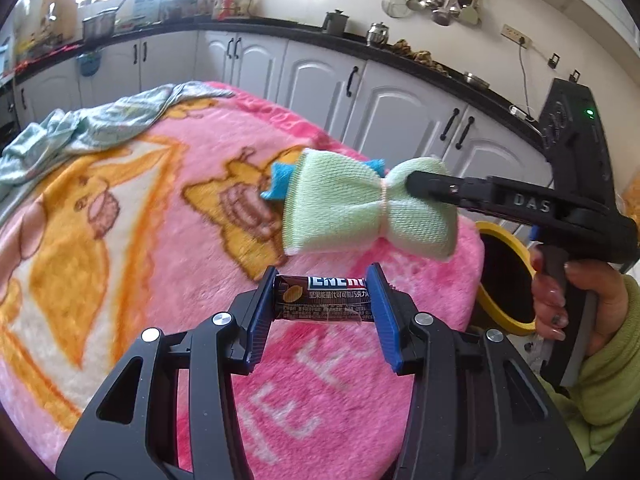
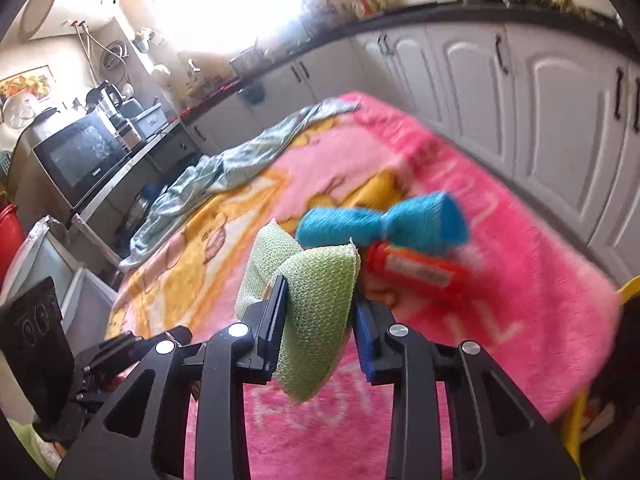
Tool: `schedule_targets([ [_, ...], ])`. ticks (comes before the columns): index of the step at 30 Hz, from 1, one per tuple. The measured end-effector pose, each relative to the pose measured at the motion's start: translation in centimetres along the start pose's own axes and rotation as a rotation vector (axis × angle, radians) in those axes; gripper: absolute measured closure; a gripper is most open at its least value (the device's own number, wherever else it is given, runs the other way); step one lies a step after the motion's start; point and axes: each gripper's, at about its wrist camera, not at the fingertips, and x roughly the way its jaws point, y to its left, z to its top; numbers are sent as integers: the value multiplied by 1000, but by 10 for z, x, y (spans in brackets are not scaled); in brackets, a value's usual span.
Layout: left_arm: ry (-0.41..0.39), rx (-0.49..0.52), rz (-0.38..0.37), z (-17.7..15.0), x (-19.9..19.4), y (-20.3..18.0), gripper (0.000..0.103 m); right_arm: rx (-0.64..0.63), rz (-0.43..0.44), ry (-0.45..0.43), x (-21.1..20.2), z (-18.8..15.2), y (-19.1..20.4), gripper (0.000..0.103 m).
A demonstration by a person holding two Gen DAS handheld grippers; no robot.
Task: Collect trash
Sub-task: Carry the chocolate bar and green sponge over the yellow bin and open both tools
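Left claw [image 1: 325,312] clamps brown wrapper [image 1: 324,300]; only right view shows red tube [image 2: 416,270].

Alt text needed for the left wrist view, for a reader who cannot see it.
The left gripper clamps a brown snack bar wrapper above a pink cartoon blanket. Beyond it, the right gripper holds a pale green bow-shaped scrub sponge, with a yellow-rimmed bin at the blanket's right edge.
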Motion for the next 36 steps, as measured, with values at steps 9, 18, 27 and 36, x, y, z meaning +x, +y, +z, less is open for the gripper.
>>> schedule_targets([
  [9, -18, 74, -57, 25, 9, -42, 66, 36, -92, -108, -69, 5, -41, 74],
  [18, -29, 147, -125, 43, 20, -93, 66, 88, -204, -203, -138, -1, -89, 74],
  [27, -44, 222, -201, 59, 30, -149, 66, 169, -295, -275, -196, -24, -133, 74],
  [36, -50, 277, -268, 67, 41, -198, 66, 198, -358, -337, -234, -40, -150, 73],
])
